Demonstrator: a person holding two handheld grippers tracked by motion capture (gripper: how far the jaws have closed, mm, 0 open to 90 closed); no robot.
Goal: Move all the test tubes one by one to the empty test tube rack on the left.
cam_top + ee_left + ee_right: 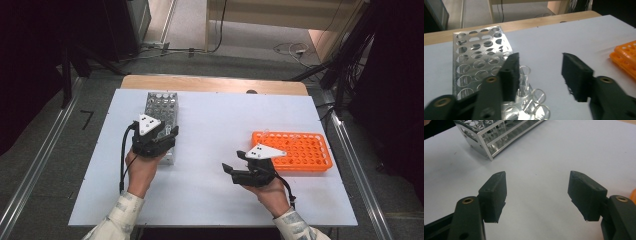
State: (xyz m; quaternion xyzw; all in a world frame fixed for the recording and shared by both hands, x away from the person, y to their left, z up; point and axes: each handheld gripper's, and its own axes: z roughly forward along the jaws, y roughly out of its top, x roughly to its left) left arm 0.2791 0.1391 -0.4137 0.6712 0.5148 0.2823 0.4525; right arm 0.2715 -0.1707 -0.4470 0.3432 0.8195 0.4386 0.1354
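Left gripper (540,75): jaws apart with nothing between them, poised over the near end of the metal rack (162,116), at the table's left. Clear glass tubes (534,100) stand in the rack's nearest holes, just below the left jaw; the pads touch none of them.

Right gripper (537,195): jaws wide, empty, hanging over bare tabletop, pointed toward the metal rack. It sits just in front of the orange rack (297,150) in the high view.

Metal rack: silvery, many round holes, most of the far rows apparently empty, though reflections make the count uncertain.

Orange rack: plastic, at the table's right, well apart from the metal one; its holes look empty from above.

Progress, as judged: the tubes rest in the metal rack, none is carried, and nothing has reached the orange rack. If a transfer is intended, nearly all of it remains.

Table (215,200): white sheet over a wooden top, clean and uncluttered.

Room: grey floor (45,165) with cables beyond the table, dark stands and equipment on both sides.
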